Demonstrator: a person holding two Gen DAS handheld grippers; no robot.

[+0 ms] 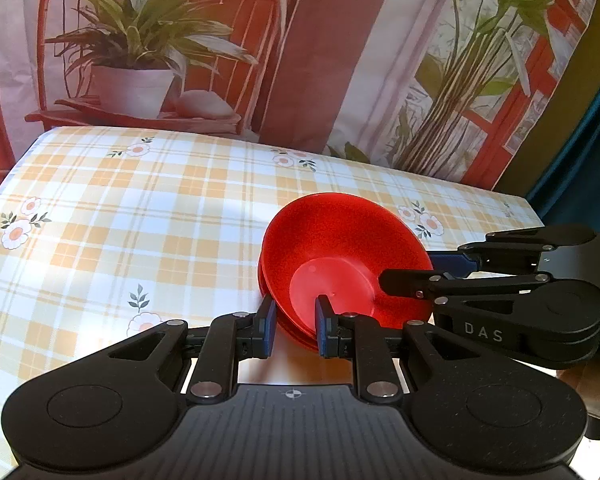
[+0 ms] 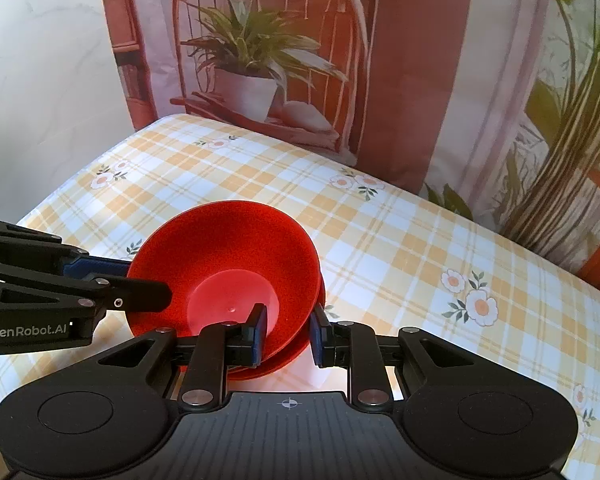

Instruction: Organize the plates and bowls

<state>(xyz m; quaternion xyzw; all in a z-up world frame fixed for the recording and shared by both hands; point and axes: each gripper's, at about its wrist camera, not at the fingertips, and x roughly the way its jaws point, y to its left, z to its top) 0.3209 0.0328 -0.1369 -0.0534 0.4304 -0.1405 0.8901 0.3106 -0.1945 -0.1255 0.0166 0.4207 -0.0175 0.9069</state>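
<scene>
Your left gripper sits lowest in its own view, its blue pads clamped across the near rim of the stack of red bowls: one pad presses the outer wall on the left, the other sits inside the top bowl against its inner wall. At least two more rims show nested beneath the top one at that edge.

Your right gripper holds the same stack from the opposite side. In its view one pad lies inside the bowl by the flat bottom, the other outside the wall on the right, so these fingers too are closed on the rim. From the left camera you see the right gripper coming in from the right, one black finger lying across the bowl's inner slope and a blue pad showing behind the wall. From the right camera your left gripper comes in from the left in the same way.

Between the two tools the stack is tilted, its mouth turned toward the cameras, over the checked floral tablecloth; you cannot tell whether its underside touches the cloth. Behind the table hangs a printed backdrop of potted plants and a red chair.
</scene>
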